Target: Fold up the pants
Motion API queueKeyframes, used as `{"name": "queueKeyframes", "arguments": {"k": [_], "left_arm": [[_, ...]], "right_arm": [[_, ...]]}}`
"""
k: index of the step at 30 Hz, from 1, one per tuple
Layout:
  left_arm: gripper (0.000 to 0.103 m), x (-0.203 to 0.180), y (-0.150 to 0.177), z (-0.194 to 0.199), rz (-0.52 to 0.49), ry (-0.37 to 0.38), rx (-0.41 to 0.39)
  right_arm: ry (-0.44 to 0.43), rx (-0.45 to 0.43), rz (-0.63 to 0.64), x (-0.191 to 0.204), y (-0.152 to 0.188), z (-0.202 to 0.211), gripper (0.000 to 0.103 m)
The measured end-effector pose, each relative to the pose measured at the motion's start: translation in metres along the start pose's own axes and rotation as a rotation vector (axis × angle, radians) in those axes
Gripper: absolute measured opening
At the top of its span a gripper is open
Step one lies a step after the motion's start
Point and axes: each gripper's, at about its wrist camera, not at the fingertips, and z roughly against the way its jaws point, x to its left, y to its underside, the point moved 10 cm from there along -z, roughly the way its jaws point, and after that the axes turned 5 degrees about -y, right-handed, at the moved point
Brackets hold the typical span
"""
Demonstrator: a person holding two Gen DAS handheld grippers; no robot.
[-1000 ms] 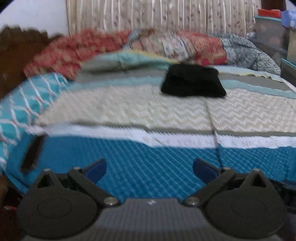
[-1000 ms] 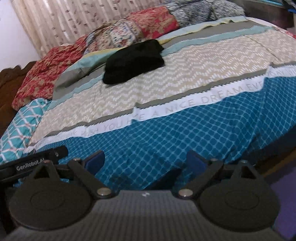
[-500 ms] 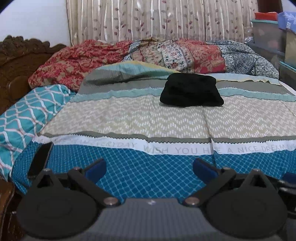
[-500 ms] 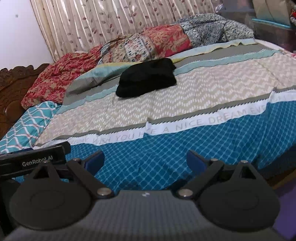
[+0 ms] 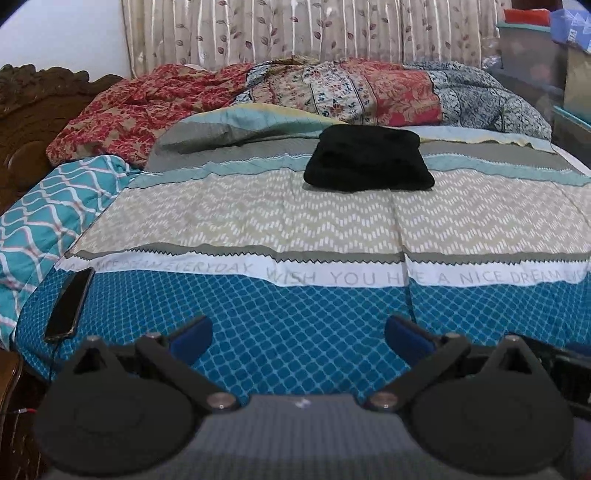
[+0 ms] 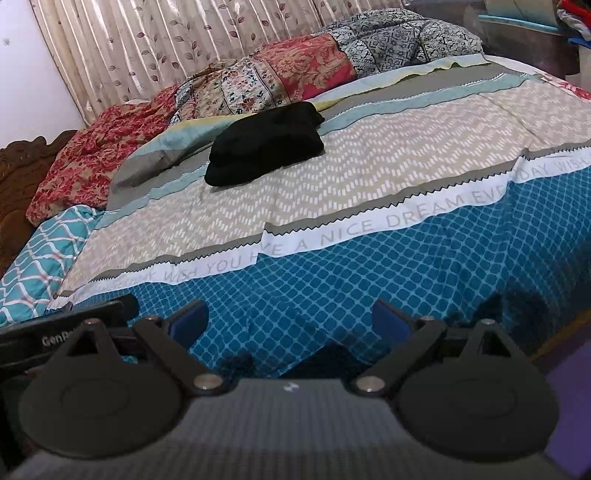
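on the far half of the bed: the black pants (image 5: 369, 158) lie as a compact bundle on the grey and teal stripes, just in front of the patterned quilts (image 5: 332, 92).
left tongs (image 5: 298, 334): released, jaws wide apart, holding nothing, hovering over the near blue edge of the bedspread (image 5: 258, 221).
right tongs (image 6: 290, 321): also released and empty, well apart from the pants.
stage: the bundle looks already folded, so the task seems done or nearly so.
risk: reaching back in with spread jaws could snag a layer and pull the stack loose; the soft bedding gives little support.
also near: a phone (image 5: 68, 304) sits at the left near edge, where a careless swing could knock it off.
room: leaf-print curtain (image 5: 295, 29) at the far wall, carved wooden headboard (image 5: 29, 107) left, storage bins (image 5: 528, 48) far right.
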Motion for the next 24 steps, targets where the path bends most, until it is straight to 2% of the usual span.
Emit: {"name": "queueKeyframes", "arguments": {"k": [8,24], "left_arm": [[0.103,-0.003,0.009,-0.004,-0.025,-0.005,0.029],[0.103,-0.008,0.021,-0.013,-0.050,-0.004,0.084]], "right_arm": [[-0.001,0.032,-0.018,-0.003,0.003,-0.005,0.097],[0.000,0.040,-0.016,-0.003,0.004,-0.005,0.097]]}}
